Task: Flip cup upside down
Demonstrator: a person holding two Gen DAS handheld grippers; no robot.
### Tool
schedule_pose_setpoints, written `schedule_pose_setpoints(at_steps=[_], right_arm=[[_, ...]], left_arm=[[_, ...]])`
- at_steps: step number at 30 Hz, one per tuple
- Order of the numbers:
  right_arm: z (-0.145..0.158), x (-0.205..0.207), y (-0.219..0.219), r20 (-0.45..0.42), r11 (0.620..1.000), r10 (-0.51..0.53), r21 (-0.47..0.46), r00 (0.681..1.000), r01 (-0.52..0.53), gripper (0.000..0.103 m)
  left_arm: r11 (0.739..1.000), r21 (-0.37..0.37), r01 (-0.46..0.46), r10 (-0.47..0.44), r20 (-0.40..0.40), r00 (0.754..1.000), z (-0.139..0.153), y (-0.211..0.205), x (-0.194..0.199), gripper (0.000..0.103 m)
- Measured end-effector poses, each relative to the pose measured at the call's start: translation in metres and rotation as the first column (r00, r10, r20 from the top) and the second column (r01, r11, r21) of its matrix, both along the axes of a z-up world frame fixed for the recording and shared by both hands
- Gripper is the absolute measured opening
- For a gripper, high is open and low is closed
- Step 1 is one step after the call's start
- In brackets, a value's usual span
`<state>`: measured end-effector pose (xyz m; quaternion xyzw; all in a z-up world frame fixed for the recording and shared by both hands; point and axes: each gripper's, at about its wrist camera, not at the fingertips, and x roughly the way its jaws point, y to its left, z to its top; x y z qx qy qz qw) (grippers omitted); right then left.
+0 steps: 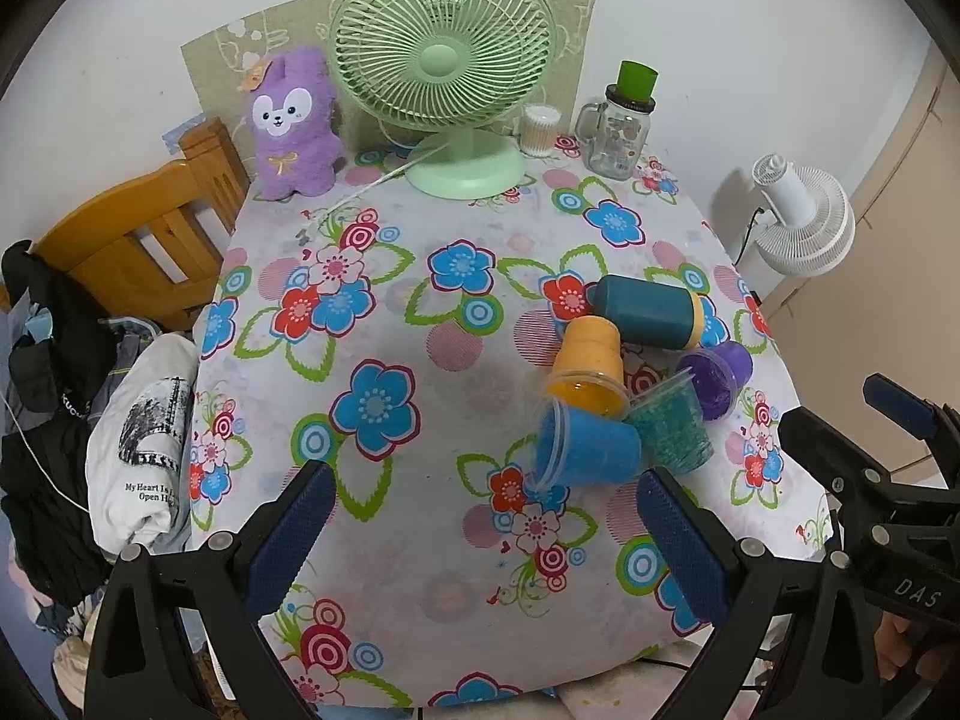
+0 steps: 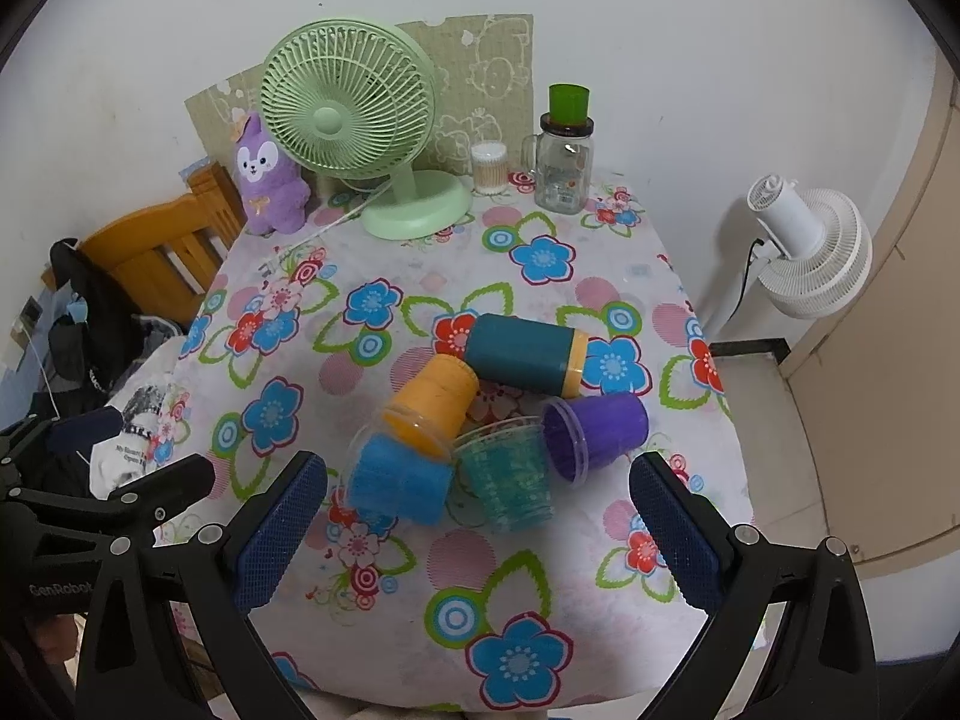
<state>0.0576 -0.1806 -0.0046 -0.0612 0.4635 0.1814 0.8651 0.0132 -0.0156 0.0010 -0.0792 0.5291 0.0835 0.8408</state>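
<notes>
Several cups lie in a cluster on the flowered tablecloth (image 1: pixel 420 276): a blue cup (image 1: pixel 585 447) on its side, an orange cup (image 1: pixel 585 363), a teal glitter cup (image 1: pixel 672 429), a purple cup (image 1: pixel 717 372) and a dark teal cylinder with a yellow end (image 1: pixel 648 312). The right wrist view shows the blue cup (image 2: pixel 399 480), orange cup (image 2: pixel 432 405), teal cup (image 2: pixel 510 474), purple cup (image 2: pixel 600 429) and cylinder (image 2: pixel 522 357). My left gripper (image 1: pixel 480 540) is open and empty, left of and in front of the cluster. My right gripper (image 2: pixel 477 531) is open and empty, just in front of the cups.
A green desk fan (image 1: pixel 444 72), a purple plush rabbit (image 1: pixel 294 126), a cotton-swab jar (image 1: pixel 540 129) and a glass mug jar with a green cup on top (image 1: pixel 621 126) stand at the table's far edge. A wooden chair (image 1: pixel 144 246) with clothes is left. A white floor fan (image 1: pixel 804 216) is right.
</notes>
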Motion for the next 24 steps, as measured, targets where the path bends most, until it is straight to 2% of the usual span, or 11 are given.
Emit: schedule_pose_setpoints(at_steps=[14, 24], right_arm=[[0.000, 0.039, -0.025, -0.007, 1.000, 0.020, -0.008, 1.000, -0.020, 0.102], [-0.013, 0.087, -0.054, -0.041, 0.999, 0.040, 0.007, 0.998, -0.040, 0.102]], left_arm=[[1.000, 0.007, 0.006, -0.005, -0.033, 0.999, -0.008, -0.027, 0.035, 0.101], [0.999, 0.013, 0.038, -0.037, -0.065, 0.997, -0.021, -0.056, 0.089, 0.101]])
